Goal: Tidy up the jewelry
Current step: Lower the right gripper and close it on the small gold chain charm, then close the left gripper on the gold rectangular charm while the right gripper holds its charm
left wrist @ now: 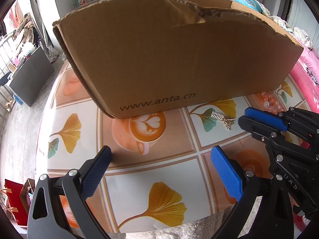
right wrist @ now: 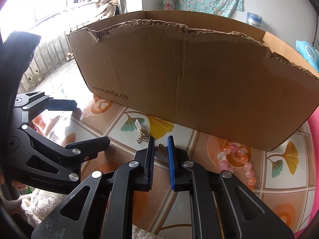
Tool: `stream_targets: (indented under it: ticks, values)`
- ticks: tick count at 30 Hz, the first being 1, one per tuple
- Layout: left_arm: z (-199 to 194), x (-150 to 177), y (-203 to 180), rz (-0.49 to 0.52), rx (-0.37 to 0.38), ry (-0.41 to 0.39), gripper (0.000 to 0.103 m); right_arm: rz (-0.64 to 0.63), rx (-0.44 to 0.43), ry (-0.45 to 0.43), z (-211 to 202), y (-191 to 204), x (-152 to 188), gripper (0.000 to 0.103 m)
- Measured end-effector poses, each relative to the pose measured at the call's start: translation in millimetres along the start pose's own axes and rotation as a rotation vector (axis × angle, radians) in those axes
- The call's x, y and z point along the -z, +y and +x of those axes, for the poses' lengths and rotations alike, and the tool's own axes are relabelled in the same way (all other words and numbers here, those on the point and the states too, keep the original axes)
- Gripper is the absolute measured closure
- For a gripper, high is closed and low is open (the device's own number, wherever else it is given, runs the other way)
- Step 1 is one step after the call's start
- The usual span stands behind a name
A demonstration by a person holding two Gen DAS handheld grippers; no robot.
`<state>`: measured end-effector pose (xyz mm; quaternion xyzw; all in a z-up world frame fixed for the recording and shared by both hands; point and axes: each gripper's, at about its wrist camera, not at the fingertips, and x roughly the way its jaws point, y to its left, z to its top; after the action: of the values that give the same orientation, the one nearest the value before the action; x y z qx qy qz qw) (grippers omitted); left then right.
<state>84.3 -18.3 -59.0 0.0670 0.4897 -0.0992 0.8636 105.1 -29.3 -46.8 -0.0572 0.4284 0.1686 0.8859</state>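
The left gripper (left wrist: pixel 160 157) hovers low over the tabletop (left wrist: pixel 79 111), its fingers (left wrist: pixel 226 173) spread wide with nothing between them. Beyond it stands a torn cardboard box (left wrist: pixel 163 59) printed with a web address, resting on the leaf-and-coffee patterned cloth. Right of centre, just in front of the box, a gold chain with a small rectangular pendant (right wrist: pixel 142 132) lies loose on the tabletop. Beside it, the right gripper (right wrist: pixel 161 142) points down at a small bronze butterfly charm (right wrist: pixel 161 149); its fingers (right wrist: pixel 171 155) are drawn close, only a narrow gap between them, the charm lying in that gap at the tips, not visibly pinched. Farther right, a bracelet of pink and orange beads (right wrist: pixel 242 164) rests near the box's front wall.
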Motion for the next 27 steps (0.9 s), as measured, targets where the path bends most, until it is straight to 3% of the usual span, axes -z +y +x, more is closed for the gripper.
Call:
stream_targets:
  ticks: [27]
  values:
    - [0, 0, 1, 0.000, -0.001, -0.001, 0.005, 0.046, 0.009, 0.004, -13, -11, 12, 0.092]
